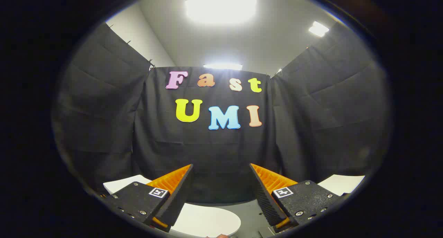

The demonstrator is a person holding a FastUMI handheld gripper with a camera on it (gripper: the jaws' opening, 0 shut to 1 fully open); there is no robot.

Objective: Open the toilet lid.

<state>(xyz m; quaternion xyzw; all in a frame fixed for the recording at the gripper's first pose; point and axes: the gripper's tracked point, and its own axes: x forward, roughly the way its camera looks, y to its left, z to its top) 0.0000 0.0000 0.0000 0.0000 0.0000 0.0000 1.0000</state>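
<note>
We find a staged test booth rather than a lived-in bathroom: black cloth walls (104, 103) hang as drapes on three sides under white ceiling light panels (220, 5), enclosing a white toilet lid (207, 220).

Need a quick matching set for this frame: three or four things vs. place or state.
Things:
1. gripper
2. white oval toilet lid
3. bright ceiling light panel
4. white flat surface

Descriptions:
A. overhead, lit
B. below and between the jaws, lying flat
C. open, holding nothing
D. beside the right jaw

Pairs: 1-C, 2-B, 3-A, 4-D
</note>
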